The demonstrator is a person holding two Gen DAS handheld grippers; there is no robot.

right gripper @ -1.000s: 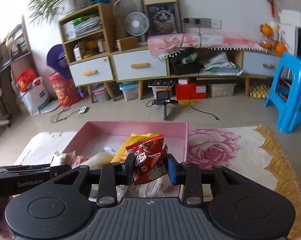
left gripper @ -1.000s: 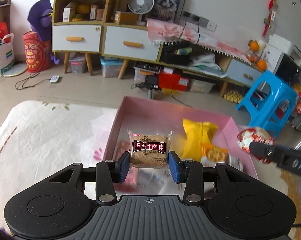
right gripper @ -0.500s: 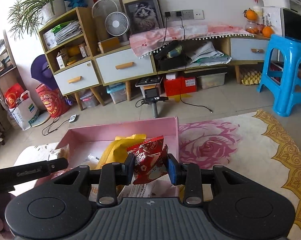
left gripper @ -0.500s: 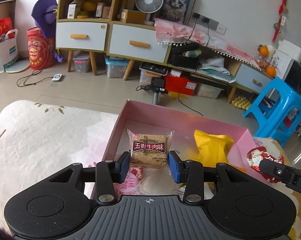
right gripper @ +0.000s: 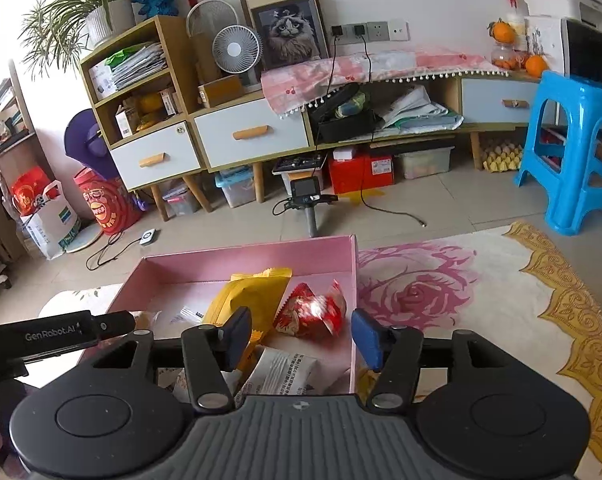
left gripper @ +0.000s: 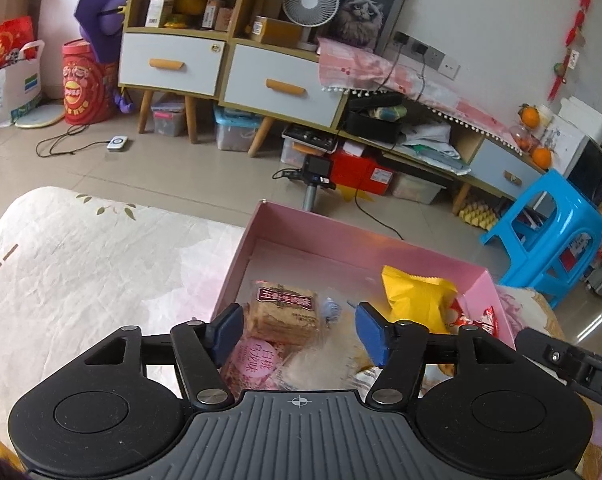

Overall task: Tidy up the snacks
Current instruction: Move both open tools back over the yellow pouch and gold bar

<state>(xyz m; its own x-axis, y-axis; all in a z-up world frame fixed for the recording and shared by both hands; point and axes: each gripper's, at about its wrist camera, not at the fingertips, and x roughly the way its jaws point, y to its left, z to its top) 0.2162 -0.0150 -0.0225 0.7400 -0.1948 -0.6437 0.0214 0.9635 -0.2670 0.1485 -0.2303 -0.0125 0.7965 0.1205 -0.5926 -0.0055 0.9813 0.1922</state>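
A pink box (left gripper: 353, 237) (right gripper: 261, 254) holds several snacks. My left gripper (left gripper: 299, 330) is open above its near left part. A brown biscuit pack (left gripper: 283, 310) lies in the box just beyond the fingers, on a pink round-label pack (left gripper: 255, 362). My right gripper (right gripper: 301, 334) is open above the box's near right part. A red snack bag (right gripper: 311, 310) lies in the box between and beyond its fingers. A yellow bag (right gripper: 247, 298) (left gripper: 417, 298) lies beside it, and a white pack (right gripper: 285, 372) lies nearer.
The box sits on a rose-patterned cloth (right gripper: 441, 288) over a low surface; a pale crumpled cloth (left gripper: 81, 264) covers the left side. Beyond are tiled floor, a small camera on a stand (right gripper: 307, 194), a blue stool (right gripper: 577, 152) and cabinets (right gripper: 253, 132).
Both grippers opened. The brown biscuit pack dropped from the left gripper into the box; the red snack bag dropped from the right gripper into the box.
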